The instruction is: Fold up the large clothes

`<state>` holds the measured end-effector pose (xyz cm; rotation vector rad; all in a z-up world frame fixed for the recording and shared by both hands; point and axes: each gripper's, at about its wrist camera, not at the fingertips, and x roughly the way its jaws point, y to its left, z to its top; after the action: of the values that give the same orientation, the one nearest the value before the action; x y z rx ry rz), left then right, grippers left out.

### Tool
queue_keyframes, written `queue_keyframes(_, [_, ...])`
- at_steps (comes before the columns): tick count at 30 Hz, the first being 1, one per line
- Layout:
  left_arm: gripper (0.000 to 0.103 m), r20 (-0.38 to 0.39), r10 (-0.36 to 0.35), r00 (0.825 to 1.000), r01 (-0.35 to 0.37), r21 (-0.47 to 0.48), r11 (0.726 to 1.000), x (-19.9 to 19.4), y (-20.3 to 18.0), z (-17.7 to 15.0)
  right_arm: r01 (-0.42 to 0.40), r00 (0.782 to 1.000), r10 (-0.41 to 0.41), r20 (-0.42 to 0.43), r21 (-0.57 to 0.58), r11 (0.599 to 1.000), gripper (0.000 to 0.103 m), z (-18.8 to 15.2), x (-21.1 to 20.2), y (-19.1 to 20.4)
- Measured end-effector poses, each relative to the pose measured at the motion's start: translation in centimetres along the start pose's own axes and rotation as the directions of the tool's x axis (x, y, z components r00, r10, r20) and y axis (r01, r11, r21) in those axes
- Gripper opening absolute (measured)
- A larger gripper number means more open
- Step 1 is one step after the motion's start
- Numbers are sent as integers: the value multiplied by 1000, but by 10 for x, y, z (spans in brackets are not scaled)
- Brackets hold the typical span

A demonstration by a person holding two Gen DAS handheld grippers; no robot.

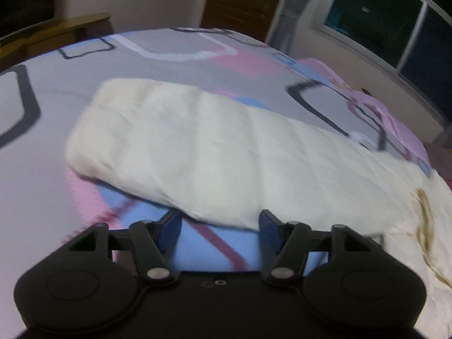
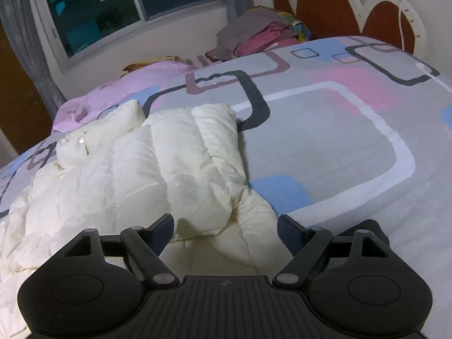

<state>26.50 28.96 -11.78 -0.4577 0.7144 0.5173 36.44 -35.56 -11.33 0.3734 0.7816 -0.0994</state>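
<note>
A cream quilted puffer jacket (image 1: 214,152) lies on the patterned bed. In the left wrist view one sleeve stretches out flat to the upper left, and the body with a brownish collar lining (image 1: 423,214) lies at the right. My left gripper (image 1: 219,226) is open and empty, with the sleeve's near edge just past its fingertips. In the right wrist view the jacket (image 2: 141,169) has a sleeve folded over the body, with a snap button (image 2: 82,140) near the collar. My right gripper (image 2: 226,226) is open and empty above the jacket's near edge.
The bedsheet (image 2: 339,141) is grey with pink, blue and dark outlined shapes. A pink cloth (image 2: 135,79) lies along the window side. A pile of folded clothes (image 2: 260,39) sits by the headboard (image 2: 353,8). A window (image 1: 395,22) and curtain stand beyond the bed.
</note>
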Motion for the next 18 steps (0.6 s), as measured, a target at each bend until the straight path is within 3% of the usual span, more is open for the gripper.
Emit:
queue_keyframes(8, [61, 41, -16, 999, 20, -109, 994, 15, 36, 28, 108, 994, -110, 18, 91, 990, 80, 1, -6, -10])
queue_keyframes(13, [56, 68, -20, 997, 36, -236, 971, 32, 50, 42, 132, 990, -136, 26, 97, 986, 80, 3, -14, -9])
queue_keyframes(14, [47, 72, -18, 997, 36, -254, 967, 32, 51, 43, 133, 990, -137, 28, 99, 986, 80, 3, -16, -9])
queue_keyframes(15, [23, 76, -16, 997, 36, -263, 964, 33, 52, 45, 134, 990, -137, 28, 99, 986, 80, 3, -17, -9])
queue_keyframes(18, [11, 123, -24, 992, 53, -241, 969, 23, 43, 48, 141, 989, -145, 32, 89, 986, 80, 4, -19, -9])
